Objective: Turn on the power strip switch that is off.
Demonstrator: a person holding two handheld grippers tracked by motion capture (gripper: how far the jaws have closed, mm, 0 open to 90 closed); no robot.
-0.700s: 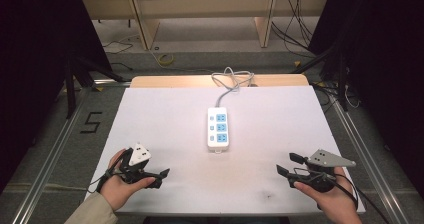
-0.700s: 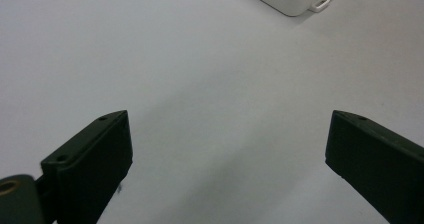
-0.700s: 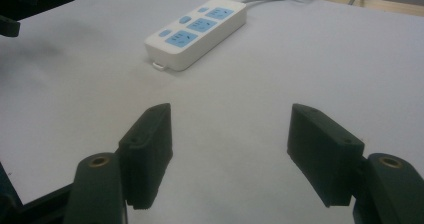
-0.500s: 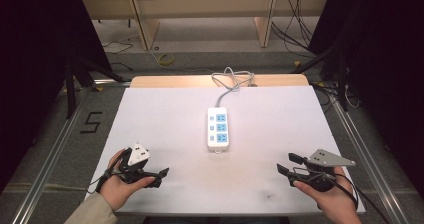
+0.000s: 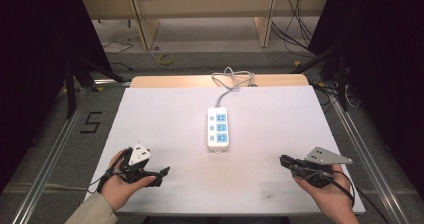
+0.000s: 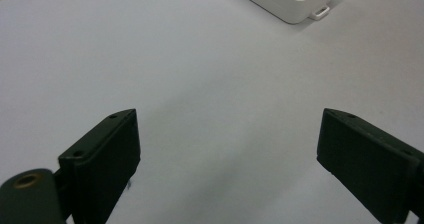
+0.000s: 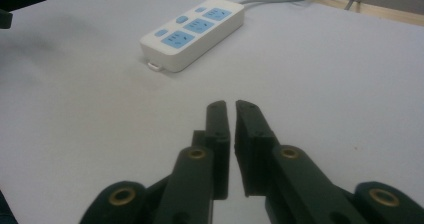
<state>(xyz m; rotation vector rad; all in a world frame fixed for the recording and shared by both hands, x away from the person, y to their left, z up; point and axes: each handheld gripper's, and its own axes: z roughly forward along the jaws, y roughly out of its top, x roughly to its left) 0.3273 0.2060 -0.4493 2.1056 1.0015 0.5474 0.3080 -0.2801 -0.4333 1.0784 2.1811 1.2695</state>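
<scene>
Power strip (image 5: 217,129) lengthwise, cord end away

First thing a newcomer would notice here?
The white power strip with blue sockets, lying alone mid-table on the white table, its cable looping off the far edge. Then the two hand-held grippers at the near corners: the left gripper with jaws wide open, the right gripper with jaws nearly together, neither holding anything.

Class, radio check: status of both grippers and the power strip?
Left gripper open, empty. Right gripper shut, empty. Power strip mid-table, untouched, cord trailing away. Path clear.
</scene>
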